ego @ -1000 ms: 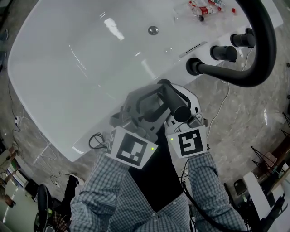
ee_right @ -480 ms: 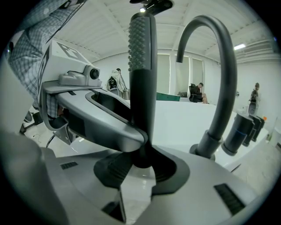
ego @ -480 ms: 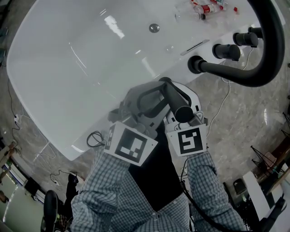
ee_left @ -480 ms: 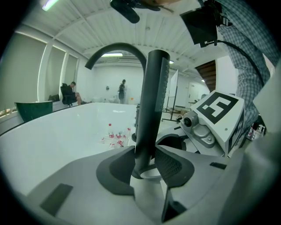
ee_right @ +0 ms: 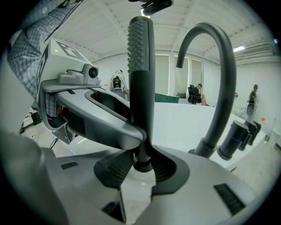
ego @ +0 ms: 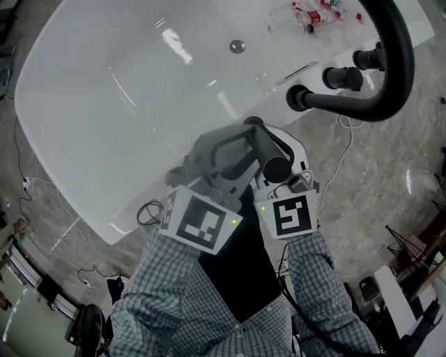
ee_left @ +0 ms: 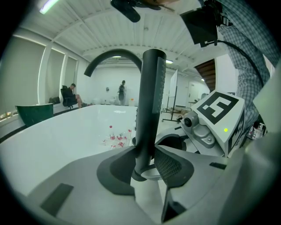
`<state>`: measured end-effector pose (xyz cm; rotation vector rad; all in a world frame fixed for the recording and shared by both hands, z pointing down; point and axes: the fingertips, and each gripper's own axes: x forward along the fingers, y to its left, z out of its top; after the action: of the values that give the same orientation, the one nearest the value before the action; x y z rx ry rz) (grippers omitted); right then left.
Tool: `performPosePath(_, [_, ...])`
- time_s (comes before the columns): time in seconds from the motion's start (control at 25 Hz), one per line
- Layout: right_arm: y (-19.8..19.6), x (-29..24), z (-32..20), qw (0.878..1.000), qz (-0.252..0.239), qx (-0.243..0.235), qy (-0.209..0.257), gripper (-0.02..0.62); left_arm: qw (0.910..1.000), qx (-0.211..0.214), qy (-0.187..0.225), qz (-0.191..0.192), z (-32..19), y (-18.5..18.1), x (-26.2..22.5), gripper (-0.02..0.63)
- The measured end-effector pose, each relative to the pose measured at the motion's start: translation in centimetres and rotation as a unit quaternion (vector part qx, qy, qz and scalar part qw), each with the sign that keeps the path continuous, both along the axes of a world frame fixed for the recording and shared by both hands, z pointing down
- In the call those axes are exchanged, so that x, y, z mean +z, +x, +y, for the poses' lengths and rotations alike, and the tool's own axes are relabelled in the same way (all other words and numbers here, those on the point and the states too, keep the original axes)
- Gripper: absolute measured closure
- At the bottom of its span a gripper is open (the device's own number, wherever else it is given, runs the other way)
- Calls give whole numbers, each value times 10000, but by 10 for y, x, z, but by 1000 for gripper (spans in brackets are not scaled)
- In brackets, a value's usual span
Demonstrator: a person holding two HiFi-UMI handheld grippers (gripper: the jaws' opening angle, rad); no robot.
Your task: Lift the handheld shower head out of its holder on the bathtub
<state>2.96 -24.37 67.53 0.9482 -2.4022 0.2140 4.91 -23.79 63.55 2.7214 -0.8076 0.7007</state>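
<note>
The handheld shower head (ego: 268,157) is a black stick that stands upright in its holder (ee_left: 151,175) on the rim of the white bathtub (ego: 230,104). My left gripper (ee_left: 144,154) has its two pads on either side of the stick's lower end. My right gripper (ee_right: 139,160) flanks the same narrow neck from the other side. Both pairs of jaws have just been closing with the handle between them. The pads lie very close to the handle and I see no firm squeeze. In the head view the gripper bodies hide the holder.
A black arched faucet (ego: 397,70) with two black knobs (ego: 341,77) rises from the rim just right of the shower head. Small bottles (ego: 317,14) lie in the tub near the drain (ego: 237,47). Cables (ego: 146,213) trail on the stone floor.
The head view has shifted slightly, so the faucet sits a little differently in frame. Both grippers stay at the shower head, which stands upright as before.
</note>
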Motion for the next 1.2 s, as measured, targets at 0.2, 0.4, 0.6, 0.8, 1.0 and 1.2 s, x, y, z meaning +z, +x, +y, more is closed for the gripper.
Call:
performPosePath(0.2, [-1,-21,1,9999,-115,32,12,471,10000,7,42,71,0,-1,-22,469])
performPosePath(0.4, [-1,-50,3,9997,-181,115,78,471,9999,41,131,87,4,-1,-51,469])
performPosePath(0.6, [3,-83,9,9996,-187,152,159,471,9996,-6,218,182,11,3,-82,471])
performPosePath(0.8, [2,-116,14,9989,-296,312,186,471,9992,195,334,111,18,3,-115,471])
performPosePath(1.0, [5,-154,14,9971,-446,516,332,471,9980,272,561,96,20,6,-153,472])
performPosePath(1.2, [5,-194,20,9965,-431,545,468,471,9971,276,692,153,26,6,-193,474])
